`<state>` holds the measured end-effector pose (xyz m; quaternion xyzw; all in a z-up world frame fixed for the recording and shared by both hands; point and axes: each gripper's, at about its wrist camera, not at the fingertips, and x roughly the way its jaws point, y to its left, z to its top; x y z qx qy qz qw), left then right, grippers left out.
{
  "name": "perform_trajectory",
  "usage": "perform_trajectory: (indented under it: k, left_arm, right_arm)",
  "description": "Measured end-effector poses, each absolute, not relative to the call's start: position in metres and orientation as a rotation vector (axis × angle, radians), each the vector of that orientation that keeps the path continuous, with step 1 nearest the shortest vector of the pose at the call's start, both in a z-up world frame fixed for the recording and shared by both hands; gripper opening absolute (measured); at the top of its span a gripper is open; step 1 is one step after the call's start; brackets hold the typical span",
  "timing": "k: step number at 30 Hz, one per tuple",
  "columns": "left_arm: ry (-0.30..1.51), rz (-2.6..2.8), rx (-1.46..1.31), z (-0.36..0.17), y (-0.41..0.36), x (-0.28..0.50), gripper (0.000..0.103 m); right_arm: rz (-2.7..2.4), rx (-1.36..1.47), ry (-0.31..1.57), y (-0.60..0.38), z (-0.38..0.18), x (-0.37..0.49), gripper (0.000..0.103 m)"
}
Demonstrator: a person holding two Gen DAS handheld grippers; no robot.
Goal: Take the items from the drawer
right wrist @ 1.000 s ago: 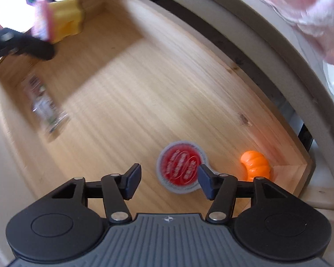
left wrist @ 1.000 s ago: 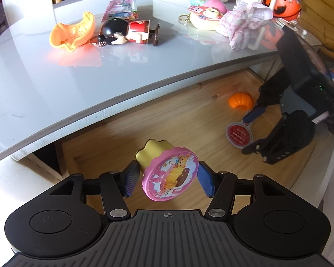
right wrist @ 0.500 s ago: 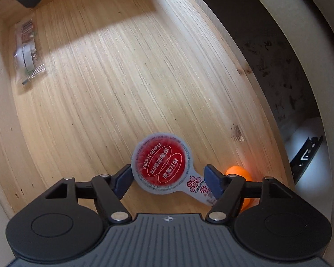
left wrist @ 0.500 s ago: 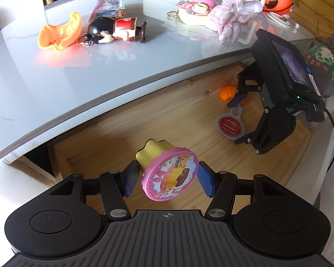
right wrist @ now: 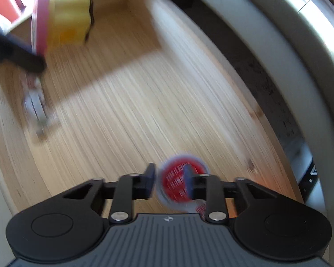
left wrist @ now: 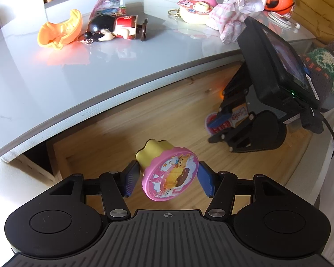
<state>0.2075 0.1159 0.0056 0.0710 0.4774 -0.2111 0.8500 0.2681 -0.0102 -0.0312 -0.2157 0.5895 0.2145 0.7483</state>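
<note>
My left gripper (left wrist: 165, 179) is shut on a yellow cup toy with a pink cartoon lid (left wrist: 170, 178) and holds it above the open wooden drawer (left wrist: 127, 131). The same toy (right wrist: 69, 20) shows at the upper left of the right wrist view. My right gripper (right wrist: 170, 182) points down into the drawer (right wrist: 144, 102) at the right, its jaws closing on a small cup with a red foil lid (right wrist: 173, 181). That view is blurred. From the left wrist view, the right gripper (left wrist: 225, 116) has a blue pad against the red-lidded cup (left wrist: 211, 120).
A clear packet (right wrist: 35, 109) lies at the drawer's left side. An orange glow (left wrist: 221, 93) shows behind the right gripper. On the grey tabletop (left wrist: 55, 84) above lie an orange shell toy (left wrist: 60, 31), a figurine (left wrist: 115, 26) and a pink cloth (left wrist: 236, 15). A knitted sleeve (left wrist: 322, 73) is at the right.
My right gripper dropped onto the red-lidded cup, rolled a little, and its jaws went from wide around the lid to narrow on it. The left gripper and its toy stayed put.
</note>
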Motion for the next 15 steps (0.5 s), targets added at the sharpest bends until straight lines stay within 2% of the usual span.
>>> perform_trajectory:
  k: [4,6,8,9,15]
  left_arm:
    - [1.003,-0.442,0.145,0.006,0.118,0.206,0.062]
    - [1.001,-0.442,0.145,0.006,0.119,0.205,0.062]
    - [1.001,-0.443,0.146,0.007,0.119,0.204,0.062]
    - [1.002,-0.444,0.148,0.007,0.118,0.204,0.062]
    - [1.007,-0.443,0.155,0.007,0.117,0.204,0.062]
  right_arm:
    - [0.493,-0.429,1.262,-0.002,-0.027,0.271,0.020]
    - [0.524,-0.445,1.242,-0.001,-0.022,0.266,0.024]
    - [0.553,-0.492,1.235,-0.003,-0.017,0.258,0.047]
    - [0.560,-0.523,1.225,-0.005,-0.014,0.253,0.050]
    - [0.546,-0.661,1.268,-0.032,-0.015,0.230,0.052]
